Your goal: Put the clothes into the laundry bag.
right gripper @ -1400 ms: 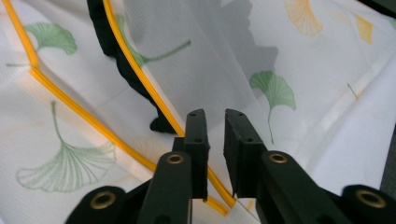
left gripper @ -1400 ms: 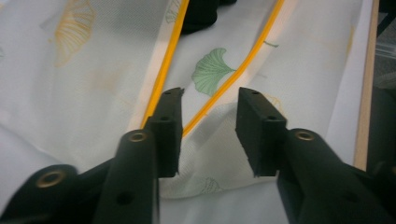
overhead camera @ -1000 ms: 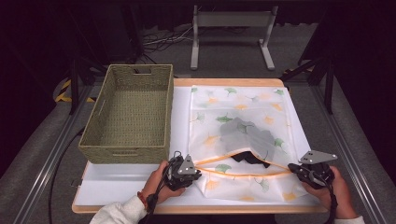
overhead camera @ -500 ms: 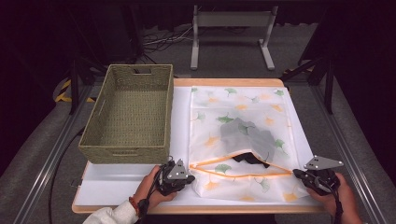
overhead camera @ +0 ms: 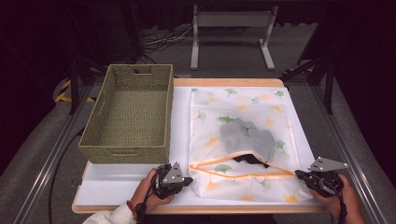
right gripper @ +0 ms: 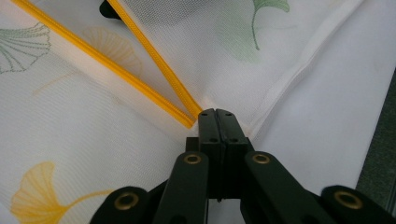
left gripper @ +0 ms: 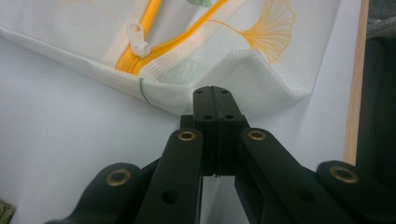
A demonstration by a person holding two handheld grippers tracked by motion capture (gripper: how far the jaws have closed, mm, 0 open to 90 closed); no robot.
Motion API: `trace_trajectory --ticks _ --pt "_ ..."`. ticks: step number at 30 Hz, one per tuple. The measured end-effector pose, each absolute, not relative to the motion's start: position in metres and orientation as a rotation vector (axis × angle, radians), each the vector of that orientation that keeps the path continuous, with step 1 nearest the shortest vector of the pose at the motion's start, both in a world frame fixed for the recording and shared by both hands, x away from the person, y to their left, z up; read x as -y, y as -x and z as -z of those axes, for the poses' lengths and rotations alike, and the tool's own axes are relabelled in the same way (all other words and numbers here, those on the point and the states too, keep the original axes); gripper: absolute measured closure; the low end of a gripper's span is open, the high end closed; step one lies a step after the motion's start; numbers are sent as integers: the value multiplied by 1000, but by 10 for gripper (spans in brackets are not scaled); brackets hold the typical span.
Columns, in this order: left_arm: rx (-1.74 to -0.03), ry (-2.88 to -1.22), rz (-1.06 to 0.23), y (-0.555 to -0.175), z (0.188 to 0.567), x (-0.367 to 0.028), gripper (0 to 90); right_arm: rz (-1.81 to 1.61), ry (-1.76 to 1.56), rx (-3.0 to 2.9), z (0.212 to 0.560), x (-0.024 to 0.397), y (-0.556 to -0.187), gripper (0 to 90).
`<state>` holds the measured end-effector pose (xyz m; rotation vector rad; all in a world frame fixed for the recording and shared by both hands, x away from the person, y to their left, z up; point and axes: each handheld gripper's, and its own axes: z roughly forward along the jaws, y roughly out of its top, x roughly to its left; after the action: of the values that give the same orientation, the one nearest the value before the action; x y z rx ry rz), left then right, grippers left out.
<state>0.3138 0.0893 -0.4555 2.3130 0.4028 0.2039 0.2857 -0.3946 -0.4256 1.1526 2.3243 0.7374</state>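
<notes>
Mesh bag (overhead camera: 243, 140) lying flat, pinched at both near corners by clenched left gripper (overhead camera: 180, 178) and right gripper (overhead camera: 310, 179), probably to steady its zipper (overhead camera: 243, 171).

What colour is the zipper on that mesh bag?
Orange-yellow zipper, clearest in the left gripper view.

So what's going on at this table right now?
A person holds a claw in each hand at the near corners of a white mesh laundry bag with a ginkgo print. The left claw is shut on one corner, the right claw on the other. The orange zipper is open, showing dark clothing. A woven basket sits beside it.
</notes>
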Motion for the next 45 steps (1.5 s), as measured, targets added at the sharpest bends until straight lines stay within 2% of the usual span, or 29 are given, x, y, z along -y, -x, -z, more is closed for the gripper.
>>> trace_trajectory --ticks 12,29,45 --pt "-418 -2296 -185 -315 456 -91 895 -699 -1140 -2316 425 396 -283 900" --pt "-397 -2291 -238 -311 450 -85 868 -748 -1094 -2297 419 389 -284 870" --pt "-481 -2162 -361 -305 423 -116 792 -907 -988 -2180 402 384 -283 758"
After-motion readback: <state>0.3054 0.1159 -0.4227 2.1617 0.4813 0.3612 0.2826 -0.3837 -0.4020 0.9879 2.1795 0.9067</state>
